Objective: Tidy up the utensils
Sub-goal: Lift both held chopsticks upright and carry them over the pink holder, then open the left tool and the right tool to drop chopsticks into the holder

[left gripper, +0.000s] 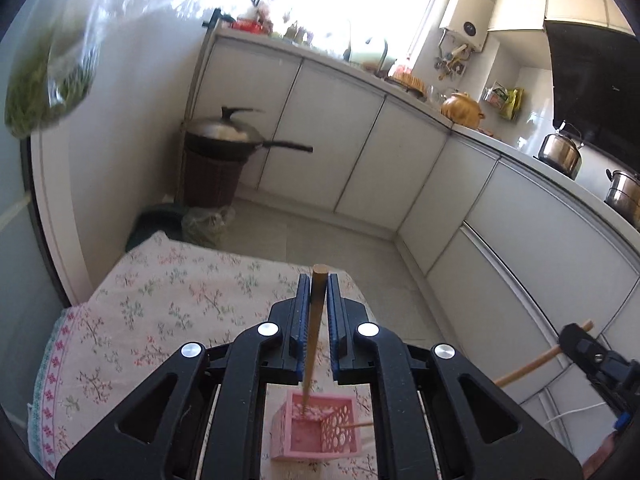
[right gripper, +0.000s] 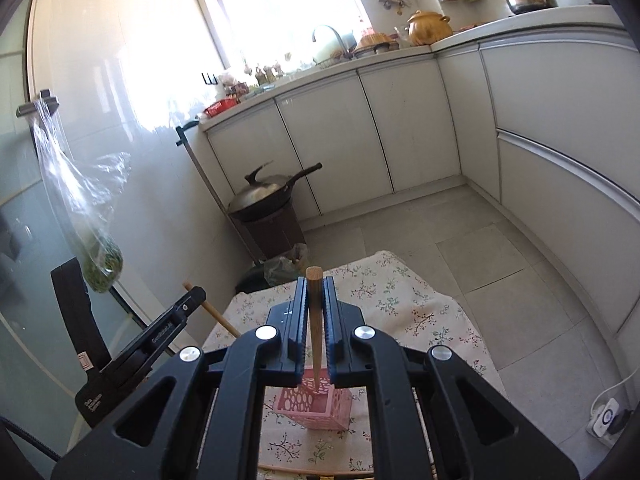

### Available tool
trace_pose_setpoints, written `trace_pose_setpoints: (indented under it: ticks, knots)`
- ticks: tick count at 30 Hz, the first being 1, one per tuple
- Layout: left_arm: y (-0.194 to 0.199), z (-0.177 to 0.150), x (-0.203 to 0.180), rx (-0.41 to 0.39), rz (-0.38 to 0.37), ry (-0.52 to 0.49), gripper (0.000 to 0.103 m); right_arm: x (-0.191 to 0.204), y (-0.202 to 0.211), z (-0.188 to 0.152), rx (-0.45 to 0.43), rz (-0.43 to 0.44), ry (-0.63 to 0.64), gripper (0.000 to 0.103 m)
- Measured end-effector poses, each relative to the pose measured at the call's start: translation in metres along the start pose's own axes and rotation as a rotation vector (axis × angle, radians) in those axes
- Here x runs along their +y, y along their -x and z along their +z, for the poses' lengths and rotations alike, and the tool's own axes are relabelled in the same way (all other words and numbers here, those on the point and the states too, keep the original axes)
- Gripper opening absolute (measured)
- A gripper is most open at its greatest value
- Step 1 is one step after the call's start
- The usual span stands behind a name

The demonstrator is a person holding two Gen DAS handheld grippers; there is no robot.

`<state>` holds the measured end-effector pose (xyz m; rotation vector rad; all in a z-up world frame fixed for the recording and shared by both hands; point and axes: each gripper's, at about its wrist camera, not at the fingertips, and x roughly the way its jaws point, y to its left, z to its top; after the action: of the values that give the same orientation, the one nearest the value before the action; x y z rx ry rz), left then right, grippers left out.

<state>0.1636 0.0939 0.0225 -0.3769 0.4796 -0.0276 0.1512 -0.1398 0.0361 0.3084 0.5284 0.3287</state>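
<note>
My left gripper [left gripper: 319,280] is shut on a wooden chopstick [left gripper: 316,320], held upright with its thin tip down inside a pink perforated holder [left gripper: 316,430] on the floral-cloth table [left gripper: 160,300]. My right gripper [right gripper: 315,282] is shut on a second wooden chopstick [right gripper: 315,328], its tip just over the same pink holder [right gripper: 316,406]. The right gripper also shows at the right edge of the left wrist view [left gripper: 592,352]. The left gripper shows at the left of the right wrist view [right gripper: 160,332]. Another thin stick [left gripper: 358,425] lies beside the holder.
White kitchen cabinets [left gripper: 340,136] and a counter with pots [left gripper: 560,152] run behind the table. A lidded wok [left gripper: 228,136] sits on a brown basket on the floor. A plastic bag of greens [right gripper: 96,248] hangs at the left. A power strip [right gripper: 606,420] lies on the tiled floor.
</note>
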Motion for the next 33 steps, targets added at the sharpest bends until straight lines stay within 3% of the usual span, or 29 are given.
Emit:
trace_pose_setpoints:
  ticks: [9, 14, 17, 27, 33]
  knots:
    - [0.041, 0.007, 0.019, -0.016, 0.028, 0.013, 0.013, 0.007, -0.032, -0.008, 0.029, -0.015, 0.032, 0.008]
    - [0.036, 0.005, 0.032, 0.018, 0.054, 0.032, 0.014, 0.006, -0.052, -0.013, 0.055, -0.026, 0.025, 0.008]
    - [0.032, 0.001, 0.033, 0.045, 0.047, 0.027, 0.015, 0.004, -0.057, -0.014, 0.062, -0.024, 0.011, 0.013]
    - [0.04, -0.012, 0.0, 0.088, -0.042, -0.061, 0.019, 0.009, -0.02, -0.024, 0.038, -0.058, 0.058, 0.018]
    - [0.037, -0.032, -0.017, 0.17, -0.09, -0.12, 0.026, -0.005, 0.004, -0.046, 0.06, -0.124, 0.074, 0.035]
